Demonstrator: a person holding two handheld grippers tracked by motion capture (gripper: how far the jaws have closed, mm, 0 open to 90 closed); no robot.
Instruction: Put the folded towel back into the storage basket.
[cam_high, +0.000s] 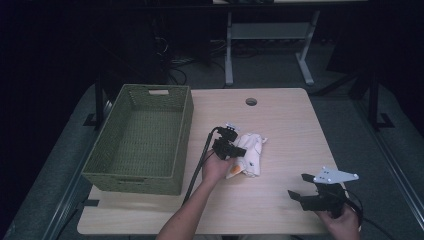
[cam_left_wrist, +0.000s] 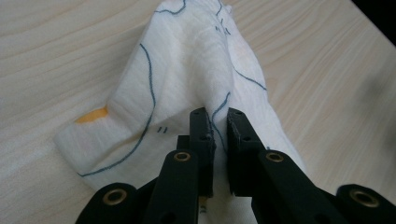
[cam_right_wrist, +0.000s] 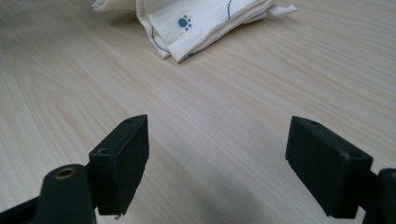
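Hand-held gripper (cam_left_wrist: 215, 121) pinching cloth (cam_left_wrist: 187, 70)

My left gripper (cam_high: 239, 150) sits mid-table on the near left edge of the cloth (cam_high: 252, 150). The basket (cam_high: 141, 176) stands to the left of both, on the table's (cam_high: 280, 115) left side. My right gripper (cam_high: 298, 192) rests near the table's near right corner, well apart from the cloth.

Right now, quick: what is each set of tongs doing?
Left tongs: closed, pinching a fold of the white printed cloth.
Right tongs: open, holding nothing, above the wooden table.
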